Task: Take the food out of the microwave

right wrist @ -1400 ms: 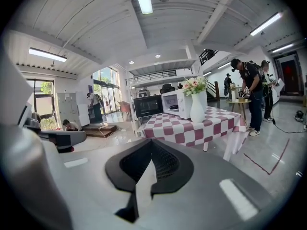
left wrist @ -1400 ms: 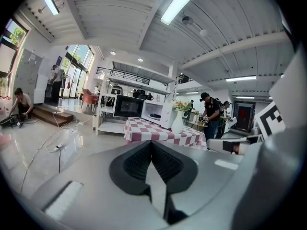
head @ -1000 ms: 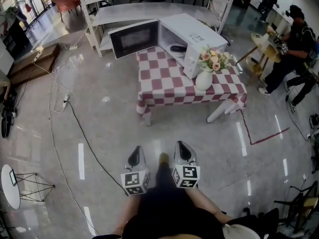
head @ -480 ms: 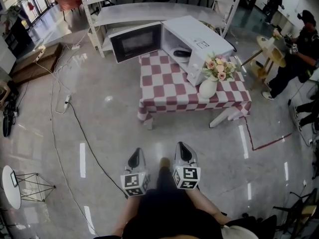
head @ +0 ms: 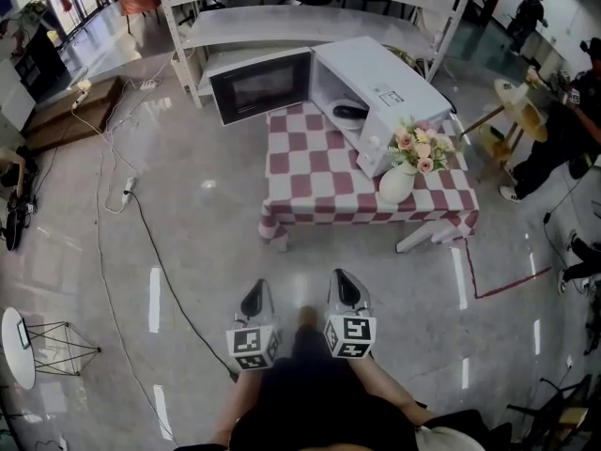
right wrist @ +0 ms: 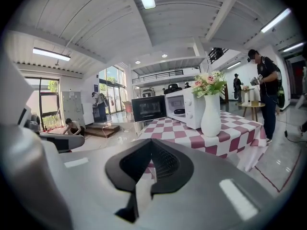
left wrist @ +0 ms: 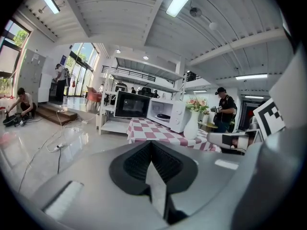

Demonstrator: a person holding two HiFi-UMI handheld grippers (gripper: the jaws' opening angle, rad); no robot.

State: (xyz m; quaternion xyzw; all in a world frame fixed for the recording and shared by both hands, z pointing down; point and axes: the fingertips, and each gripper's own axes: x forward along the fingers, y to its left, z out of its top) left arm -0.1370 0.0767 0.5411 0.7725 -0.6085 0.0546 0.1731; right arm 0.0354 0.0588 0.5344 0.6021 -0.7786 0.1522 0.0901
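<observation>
A white microwave (head: pixel 380 87) stands on a low table with a red-and-white checked cloth (head: pixel 324 177). Its door (head: pixel 260 86) hangs wide open to the left. Inside lies a dark dish of food (head: pixel 350 112), also visible in the left gripper view (left wrist: pixel 163 116) and the right gripper view (right wrist: pixel 179 112). My left gripper (head: pixel 254 300) and right gripper (head: pixel 345 288) are held close to my body, far short of the table, both shut and empty.
A white vase of flowers (head: pixel 407 164) stands on the table's near right corner. White shelving (head: pixel 282 7) runs behind the microwave. A black cable (head: pixel 155 252) crosses the glossy floor at left. People stand by a small round table (head: pixel 515 111) at right.
I have walked a little closer to the table; the table and microwave have shifted down and right in the head view. Both grippers stay shut in the same place.
</observation>
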